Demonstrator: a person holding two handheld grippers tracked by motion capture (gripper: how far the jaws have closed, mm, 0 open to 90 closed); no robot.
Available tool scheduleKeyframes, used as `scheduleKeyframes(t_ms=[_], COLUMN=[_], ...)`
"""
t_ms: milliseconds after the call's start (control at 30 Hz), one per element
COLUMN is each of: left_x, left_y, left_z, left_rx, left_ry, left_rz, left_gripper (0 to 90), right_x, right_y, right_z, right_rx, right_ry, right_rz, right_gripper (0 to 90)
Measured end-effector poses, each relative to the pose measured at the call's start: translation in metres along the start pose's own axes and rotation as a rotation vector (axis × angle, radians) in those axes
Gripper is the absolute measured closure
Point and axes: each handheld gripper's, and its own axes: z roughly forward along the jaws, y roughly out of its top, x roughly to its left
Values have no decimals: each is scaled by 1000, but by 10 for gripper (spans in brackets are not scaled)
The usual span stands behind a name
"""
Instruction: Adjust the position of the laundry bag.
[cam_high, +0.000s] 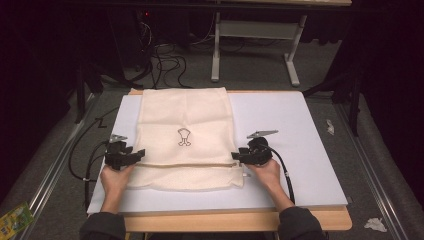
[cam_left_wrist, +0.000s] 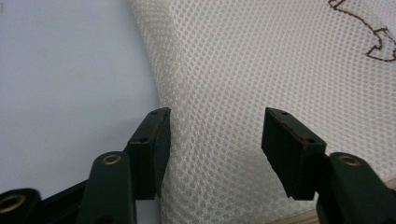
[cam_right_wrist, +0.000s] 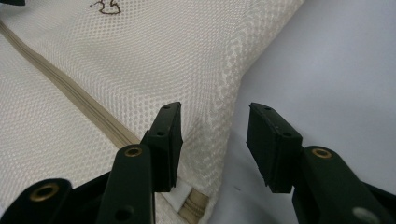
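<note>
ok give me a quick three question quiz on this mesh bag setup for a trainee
1. True or false: both the left gripper and the right gripper have their jaws open.
2. Which edge of the mesh bag does the right gripper straddle? A. the far edge B. its side edge near the zipper end C. none, it hangs over the floor
3. Fill in: a zipper runs across the bag near its ____ end, as the high view shows.

Key
1. True. In each gripper view the two jaws stand apart with mesh between or beside them.
2. B. One jaw is over the mesh, the other over the white board.
3. near (the person's side).
</note>
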Motion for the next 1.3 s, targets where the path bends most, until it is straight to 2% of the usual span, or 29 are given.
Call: scheduleKeyframes(t_ms=[100,167,200,333,400,433,467,500,533,733,867,1300], left_x=[0,2,2,4,5,5,6,6,3,-6,-9,-27], left_y=[0,1,1,1,2,2,4,4,7,14,16,21], left_z=[1,2,2,2,2,2,0,0,0,-5,-7,-5], left_rx=[8,15,15,27,29,31,32,32,34,4,-12,-40], left_ry=[3,9,9,33,35,37,33,33,40,17,-6,-55], left_rz=[-11,-20,-20,-23,-25,-33,-32,-32,-4,29,30,59], left_gripper=[484,517,542,684,756,756,830,854,866,882,882,883], right_x=[1,2,2,3,3,3,4,4,4,3,1,-13], right_y=[3,6,6,7,7,7,7,7,7,8,7,-1], right_z=[4,6,6,7,8,8,8,8,7,1,-7,-31], right_rx=[9,13,13,22,27,30,27,27,24,2,-26,-53], right_ry=[10,5,5,-8,-7,-9,-9,-9,-5,-1,-4,-41], right_rz=[12,9,9,-6,-9,-17,-27,-27,-25,-27,-28,-24], right_gripper=[620,687,687,836,851,864,879,879,885,893,894,895])
